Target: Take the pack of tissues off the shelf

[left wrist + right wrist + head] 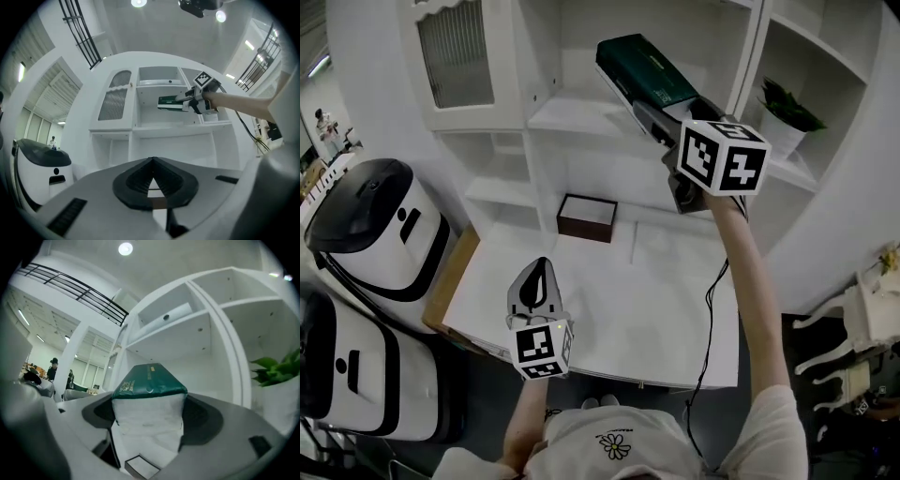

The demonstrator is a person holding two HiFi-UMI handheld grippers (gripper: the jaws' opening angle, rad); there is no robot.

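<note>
The rectangular pack of tissues (649,67), glossy dark green over soft white wrap, is being clamped by the right gripper (647,117) at one o'clock, before the white shelf (567,114). The left gripper (540,274) is being held with its jaws together, empty.

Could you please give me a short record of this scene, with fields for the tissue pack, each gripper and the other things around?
Tissue pack: green and white, held in the air before the middle compartment of the shelf
Right gripper: shut on the tissue pack
Left gripper: shut, empty, low over the white desk
Brown box: on the desk, untouched
Potted plant: in the right compartment
</note>
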